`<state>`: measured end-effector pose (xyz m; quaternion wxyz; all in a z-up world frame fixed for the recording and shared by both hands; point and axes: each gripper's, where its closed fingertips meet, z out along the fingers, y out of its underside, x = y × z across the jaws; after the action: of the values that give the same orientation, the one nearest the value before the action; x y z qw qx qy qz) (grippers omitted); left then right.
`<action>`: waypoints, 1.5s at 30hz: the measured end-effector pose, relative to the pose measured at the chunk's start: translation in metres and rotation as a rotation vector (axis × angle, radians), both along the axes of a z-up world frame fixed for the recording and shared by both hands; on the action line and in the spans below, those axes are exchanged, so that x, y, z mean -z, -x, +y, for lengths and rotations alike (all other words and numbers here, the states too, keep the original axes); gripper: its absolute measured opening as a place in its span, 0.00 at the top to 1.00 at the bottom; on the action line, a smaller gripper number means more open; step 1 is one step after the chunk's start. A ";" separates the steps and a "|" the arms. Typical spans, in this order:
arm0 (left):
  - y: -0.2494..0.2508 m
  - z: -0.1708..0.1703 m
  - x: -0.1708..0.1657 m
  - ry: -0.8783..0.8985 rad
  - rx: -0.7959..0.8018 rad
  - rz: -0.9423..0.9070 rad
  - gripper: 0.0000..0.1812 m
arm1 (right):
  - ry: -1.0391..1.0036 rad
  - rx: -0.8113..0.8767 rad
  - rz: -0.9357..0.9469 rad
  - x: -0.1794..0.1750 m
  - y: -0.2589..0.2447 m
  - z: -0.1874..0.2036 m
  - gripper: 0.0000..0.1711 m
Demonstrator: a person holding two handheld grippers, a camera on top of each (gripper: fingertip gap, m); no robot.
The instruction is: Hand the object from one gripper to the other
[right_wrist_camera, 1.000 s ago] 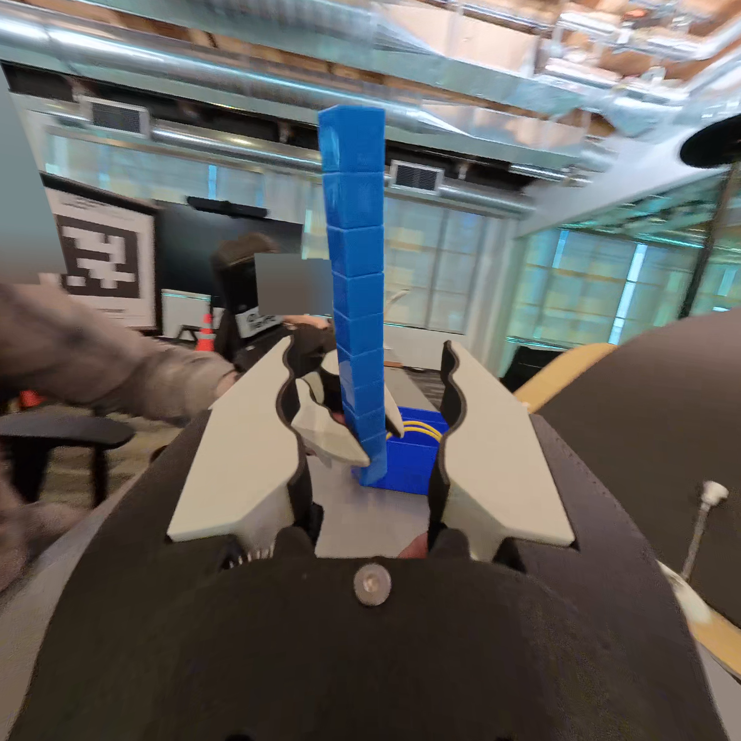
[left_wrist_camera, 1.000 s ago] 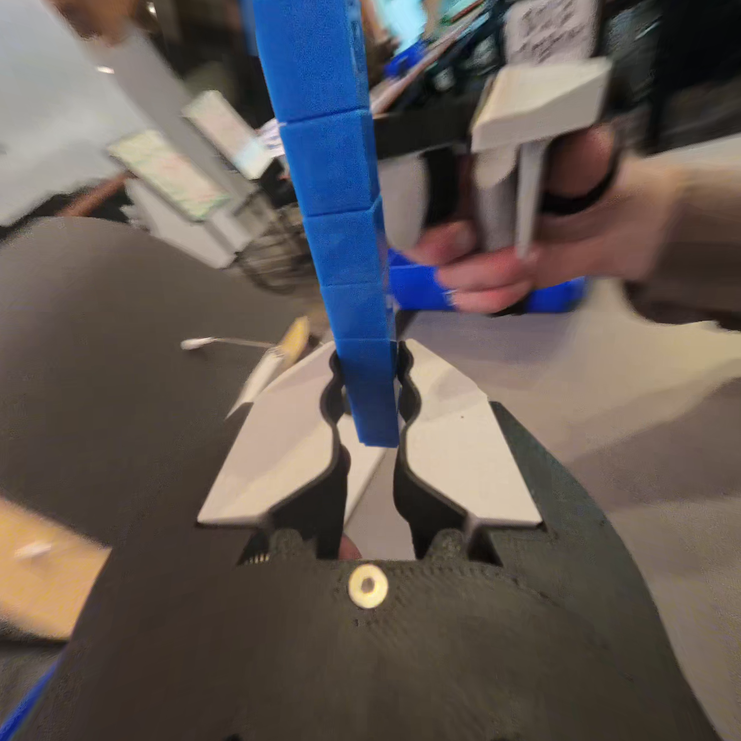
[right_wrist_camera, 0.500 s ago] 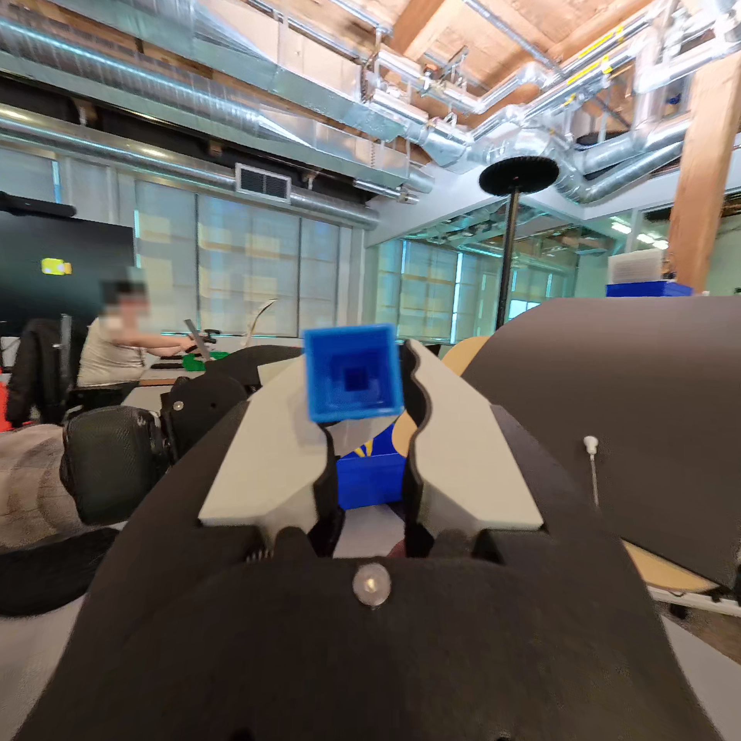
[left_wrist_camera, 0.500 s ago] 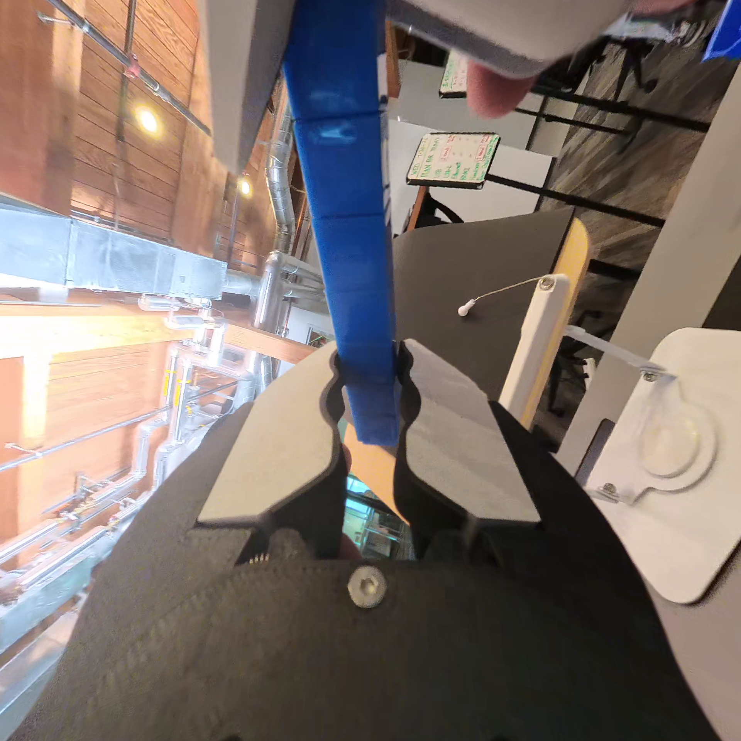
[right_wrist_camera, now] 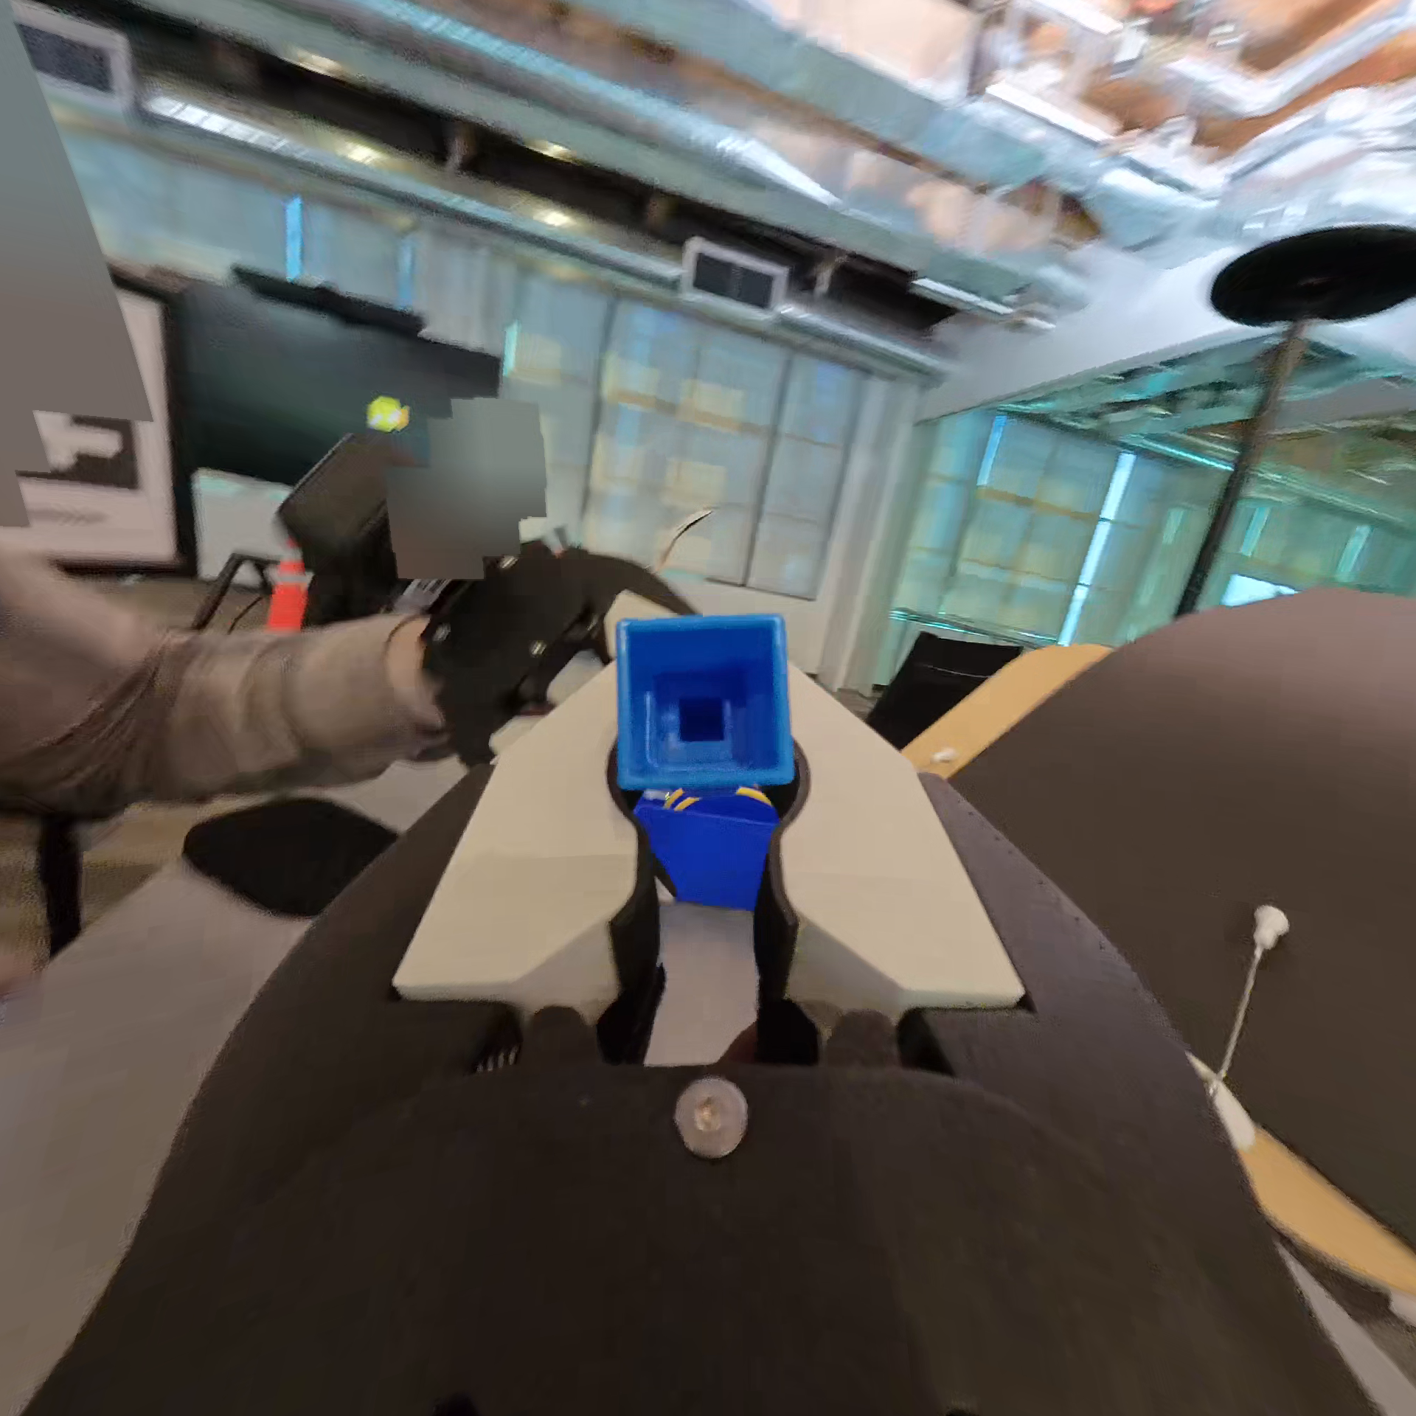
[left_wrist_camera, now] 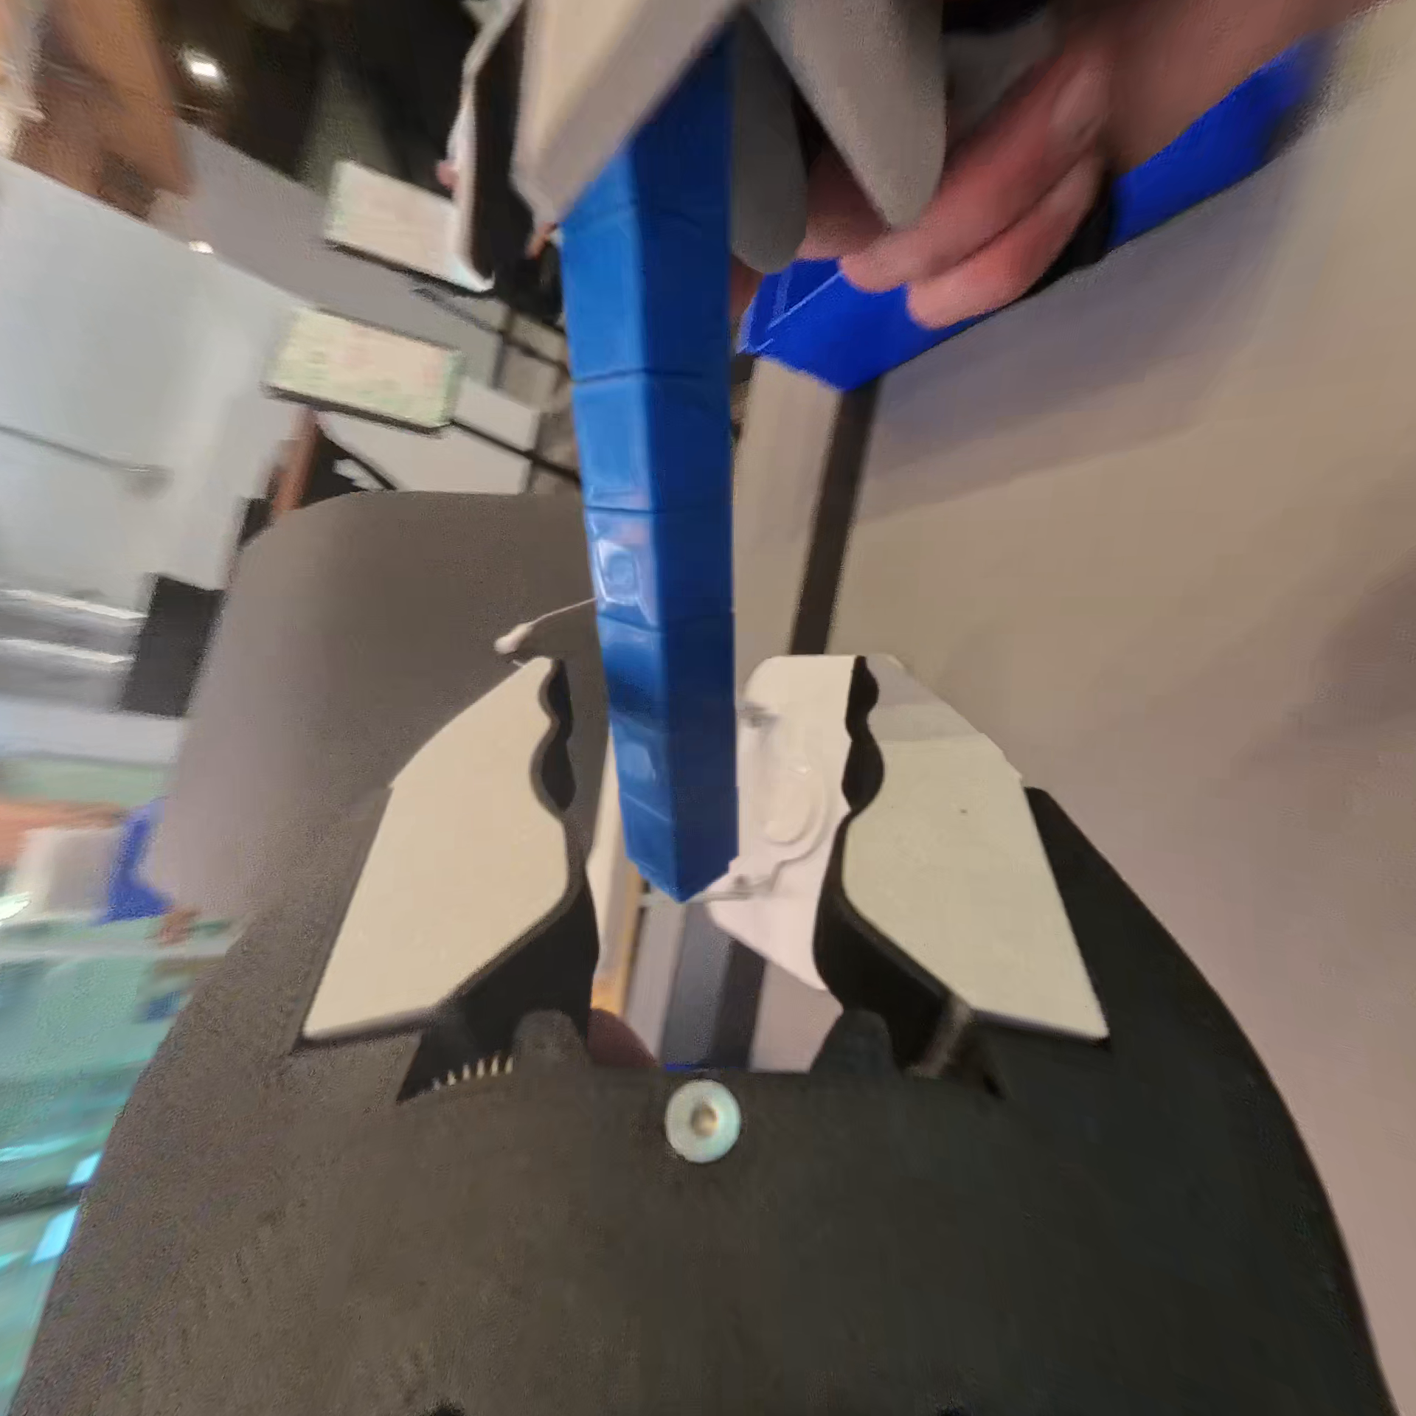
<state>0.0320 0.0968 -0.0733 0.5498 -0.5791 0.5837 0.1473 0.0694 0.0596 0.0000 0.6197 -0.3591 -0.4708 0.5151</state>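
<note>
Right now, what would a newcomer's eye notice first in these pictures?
The long blue block stick stands out, running up the middle of the left wrist view between the open left tool. In the right wrist view its hollow square end faces the camera, clamped in the right tool.

Left gripper point(left_wrist_camera: 709, 735) has released the blue block rod point(left_wrist_camera: 659, 582); its jaws now stand apart. Right gripper point(right_wrist_camera: 701, 735) has clamped the rod's end.

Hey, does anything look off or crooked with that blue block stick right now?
Nothing looks damaged. The blue block stick hangs free between the open left tool, apart from both fingers, slightly tilted. The right tool is shut on its far end. Both views are motion-blurred.
</note>
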 end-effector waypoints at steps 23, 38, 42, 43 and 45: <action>-0.060 -0.156 0.046 1.256 0.792 0.159 0.77 | -0.447 -0.487 -0.398 0.055 -0.025 -0.127 0.89; -0.081 -0.082 0.046 0.766 0.574 -0.020 0.87 | -0.365 -0.214 -0.329 0.023 -0.023 -0.082 0.58; -0.059 -0.014 0.022 0.368 0.282 -0.099 0.87 | -0.243 -0.077 -0.258 -0.002 -0.035 -0.049 0.60; -0.051 0.000 0.016 0.272 0.212 -0.099 0.87 | -0.208 -0.048 -0.240 -0.009 -0.039 -0.041 0.61; -0.031 0.027 0.001 0.044 0.071 -0.066 0.87 | -0.139 -0.025 -0.200 -0.020 -0.047 -0.032 0.66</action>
<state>0.0630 0.1239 -0.0739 0.5610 -0.5744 0.5884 0.0956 0.1166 0.0278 0.0201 0.5867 -0.3591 -0.5692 0.4504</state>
